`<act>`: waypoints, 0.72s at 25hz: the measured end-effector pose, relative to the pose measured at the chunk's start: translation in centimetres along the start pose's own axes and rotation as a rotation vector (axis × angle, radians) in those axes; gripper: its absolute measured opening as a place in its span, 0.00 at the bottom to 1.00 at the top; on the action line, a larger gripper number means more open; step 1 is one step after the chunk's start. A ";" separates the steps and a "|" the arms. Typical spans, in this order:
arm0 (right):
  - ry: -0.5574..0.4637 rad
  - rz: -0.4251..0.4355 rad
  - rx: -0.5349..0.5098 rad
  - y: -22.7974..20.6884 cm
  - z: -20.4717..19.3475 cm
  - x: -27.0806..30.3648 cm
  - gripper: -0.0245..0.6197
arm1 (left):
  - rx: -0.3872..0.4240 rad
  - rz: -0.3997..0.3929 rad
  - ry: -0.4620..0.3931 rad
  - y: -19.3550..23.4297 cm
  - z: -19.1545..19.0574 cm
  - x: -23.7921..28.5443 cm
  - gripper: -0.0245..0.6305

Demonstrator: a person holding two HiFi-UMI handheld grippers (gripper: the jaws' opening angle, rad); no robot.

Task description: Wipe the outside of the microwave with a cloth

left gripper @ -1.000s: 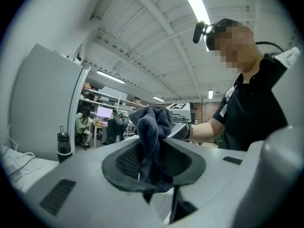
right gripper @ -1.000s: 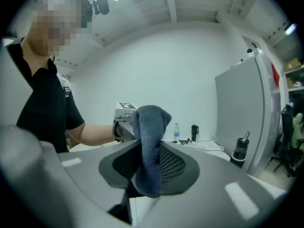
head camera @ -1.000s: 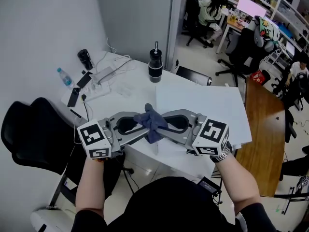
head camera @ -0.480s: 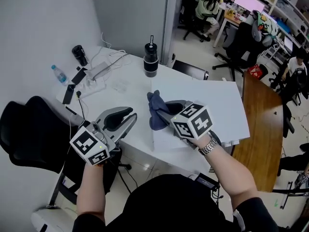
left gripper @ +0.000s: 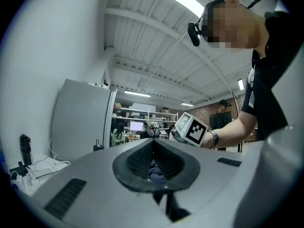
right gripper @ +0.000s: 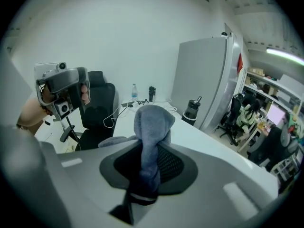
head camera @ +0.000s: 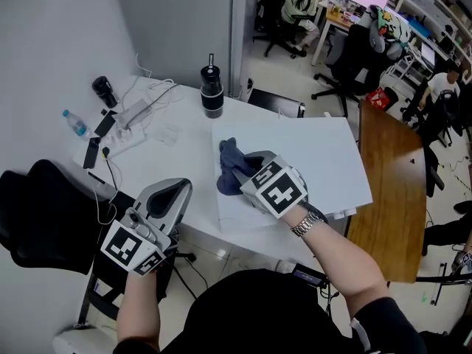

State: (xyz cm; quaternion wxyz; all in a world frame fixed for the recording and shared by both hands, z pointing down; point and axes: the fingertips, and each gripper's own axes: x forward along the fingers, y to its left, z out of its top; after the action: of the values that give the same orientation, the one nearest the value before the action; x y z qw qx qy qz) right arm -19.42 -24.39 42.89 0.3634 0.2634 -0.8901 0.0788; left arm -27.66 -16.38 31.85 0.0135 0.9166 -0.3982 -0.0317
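found the left gripper (head camera: 179, 189) nearest, off the near edge of the white table (head camera: 169, 150), beside a black padded chair (head camera: 44, 212). saw its smooth grey moulded fingers (left gripper: 85, 184) pressed fully together, with nothing caught between them. made out bold black-and-white square markers on the marker cubes (head camera: 274, 190) of both grippers, and a metal link watch (head camera: 306, 223) on the right wrist.

found the right gripper (head camera: 237, 174) just beyond, tilted downward, its fingers clamped on the cloth (head camera: 227, 164). saw soft blue-grey fabric bunched into an upright fold between ribbed black pads (right gripper: 168, 163), with loose ends spilling to the left. placed the cloth over the near left part of the microwave (head camera: 310, 153), of which showed only a flat, plain white rectangular top, sitting on the table.

picked out, farther back, a black cylindrical flask (head camera: 212, 93) standing upright near the microwave's far left corner. spotted a white power strip (head camera: 136, 111) with looping white cables, a clear plastic bottle (head camera: 74, 122) with a blue cap, and a dark flat phone (head camera: 92, 152). noted a glossy brown wooden desk (head camera: 383, 190) to the right.
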 end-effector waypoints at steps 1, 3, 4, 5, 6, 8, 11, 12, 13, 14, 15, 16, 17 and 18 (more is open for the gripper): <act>0.000 -0.004 0.005 -0.4 -0.3 -0.2 0.16 | 0.001 0.004 0.004 -0.2 -0.1 0.1 0.04; 0.000 -0.015 0.020 -1.3 -1.0 -1.0 0.16 | 0.000 0.015 0.010 -0.6 -0.2 0.4 0.04; 0.001 -0.022 0.028 -1.8 -1.4 -1.5 0.16 | -0.002 0.018 0.011 -0.8 -0.2 0.7 0.04; 0.002 -0.030 0.036 -2.4 -1.8 -2.0 0.16 | -0.003 0.018 0.014 -1.1 -0.2 0.9 0.04; 0.004 -0.039 0.044 -3.0 -2.3 -2.5 0.16 | -0.004 0.017 0.017 -1.5 -0.2 1.1 0.04; 0.006 -0.055 0.058 -4.1 -3.2 -3.4 0.16 | 0.002 0.012 0.024 -2.2 -0.1 1.7 0.04; 0.010 -0.082 0.071 -6.0 -4.6 -4.8 0.16 | 0.012 0.005 0.025 -3.4 0.2 2.8 0.04; 0.011 -0.091 0.076 -6.7 -5.1 -5.3 0.16 | 0.014 0.003 0.025 -3.8 0.2 3.2 0.04; 0.011 -0.098 0.082 -7.3 -5.6 -5.8 0.16 | 0.015 0.001 0.026 -4.2 0.2 3.7 0.04; 0.010 -0.103 0.088 -7.9 -6.1 -6.2 0.16 | 0.016 0.000 0.028 -4.7 0.2 4.1 0.04; 0.010 -0.109 0.094 -8.5 -6.6 -6.7 0.16 | 0.018 -0.001 0.029 -5.1 0.2 4.6 0.04; 0.009 -0.114 0.098 -9.0 -7.1 -7.2 0.16 | 0.019 -0.001 0.031 -5.6 0.2 5.0 0.04; 0.009 -0.120 0.099 -9.6 -7.6 -7.6 0.16 | 0.020 0.000 0.033 -6.1 0.1 5.4 0.04; 0.009 -0.125 0.098 -10.2 -8.1 -8.1 0.16 | 0.021 0.001 0.035 -6.6 0.0 5.9 0.04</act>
State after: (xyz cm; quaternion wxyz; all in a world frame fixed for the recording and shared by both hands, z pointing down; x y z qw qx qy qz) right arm -4.30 -27.04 42.65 0.3582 0.3358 -0.8654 0.1006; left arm -18.84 -16.16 31.21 0.0108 0.9170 -0.3985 -0.0113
